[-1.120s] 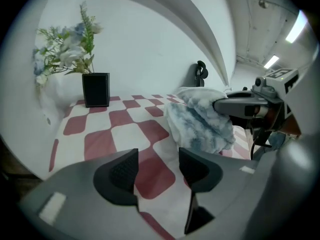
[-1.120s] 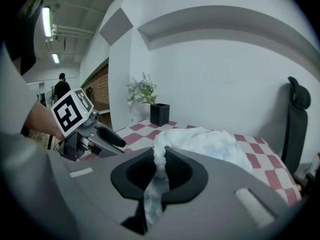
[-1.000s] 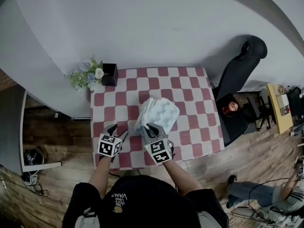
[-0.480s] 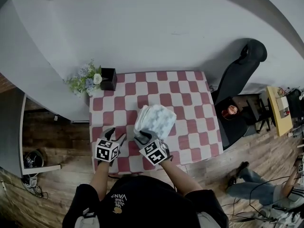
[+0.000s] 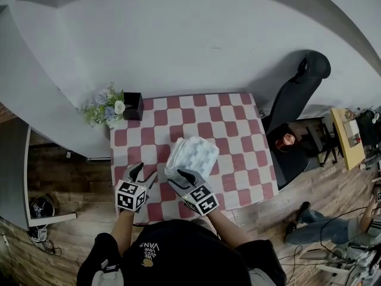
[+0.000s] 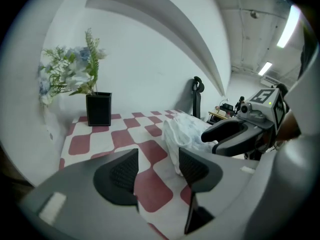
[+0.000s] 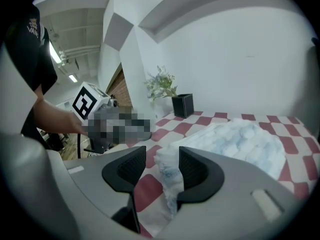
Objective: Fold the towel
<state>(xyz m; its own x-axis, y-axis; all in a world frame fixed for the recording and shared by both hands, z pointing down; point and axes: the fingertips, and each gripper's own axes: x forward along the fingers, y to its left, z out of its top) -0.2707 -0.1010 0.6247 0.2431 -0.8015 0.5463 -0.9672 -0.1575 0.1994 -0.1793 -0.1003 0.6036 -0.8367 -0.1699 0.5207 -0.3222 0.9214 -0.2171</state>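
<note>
Towel [image 5: 191,157] sits bunched and roughly folded mid-tabletop [image 5: 238,130], on the red-and-white check, slightly toward the near edge. Layer count can't be read from any view.

Right tongs [image 5: 180,179] are at the towel's near-left corner. The right gripper view shows the jaws opening, with the towel's [image 7: 240,139] crumpled corner hanging between them. It lies close to the right-hand pad, but contact there is unclear. So the right tongs [image 7: 162,166] are released, not clamped. From the head view that corner is hidden under the tongs' body.

Left tongs [image 5: 144,174] are just left of the towel, apart from it. Left tongs [image 6: 156,166] have the jaws spread with only checked tabletop between them. The towel [image 6: 182,131] is off to the right in that view, its far side blocked by the right tongs [image 6: 225,133].

In the right gripper view the left tongs can't be made out, only their marker cube [image 7: 89,102].

Black planter [image 5: 133,106] with flowers [image 5: 104,105] is at the far-left corner. Office chair [image 5: 297,94] is off the right side. The tabletop's near edge is cut off by the person's shoulders [image 5: 178,255].
</note>
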